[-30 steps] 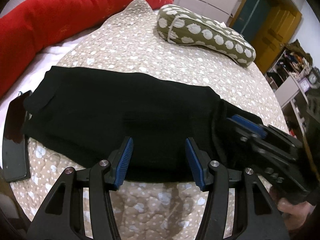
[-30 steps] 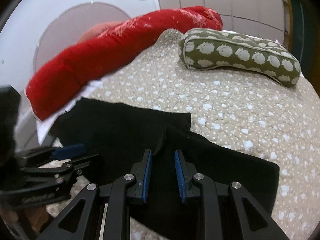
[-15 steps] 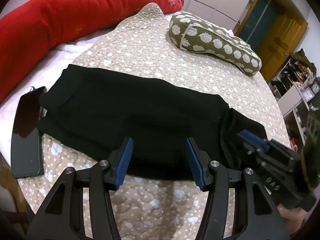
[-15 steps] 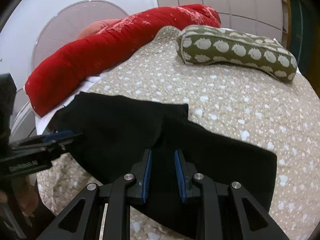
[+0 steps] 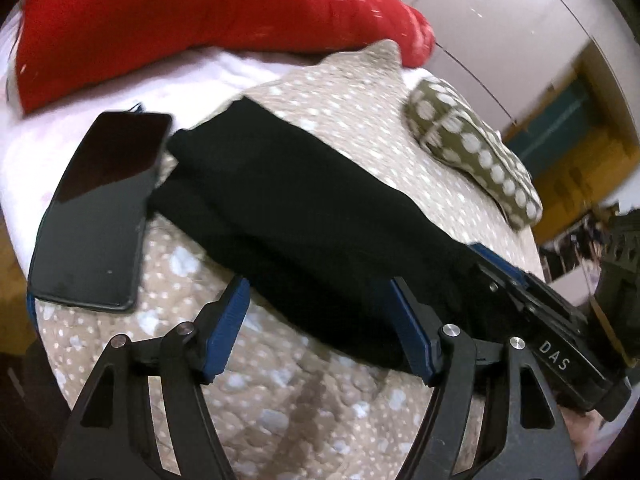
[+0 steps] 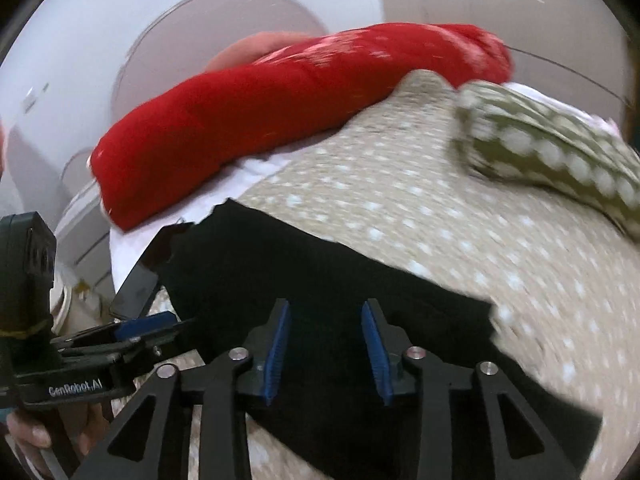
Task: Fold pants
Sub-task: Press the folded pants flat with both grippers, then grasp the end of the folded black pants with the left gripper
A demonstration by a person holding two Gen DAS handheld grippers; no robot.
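Left gripper (image 5: 316,304): its 2 blue-padded fingers (image 5: 226,320) spread wide, nothing between them, hanging over the near edge of the black pants (image 5: 304,224). Pads look just above the fabric; contact can't be told from the blur.

Right gripper (image 6: 325,336): fingers (image 6: 276,340) parted with a clear gap, gripping nothing, poised over the pants (image 6: 320,276). In the left wrist view the right gripper (image 5: 516,280) comes in from the right, tips at the pants' right end.

Pants lie folded into a long dark band across the beige spotted quilt (image 5: 280,400), running from upper left to lower right in the left wrist view. Near edge sits close to the quilt's front.

Black phone (image 5: 100,208) lies screen up just beside the pants' left end, its corner touching or nearly touching the fabric; also seen in the right wrist view (image 6: 136,288).

Red bolster (image 6: 280,108) lies along the far side, well apart from the pants. Olive polka-dot pillow (image 6: 560,156) sits far right on the quilt (image 6: 480,220), apart from the pants. Both views motion-blurred.
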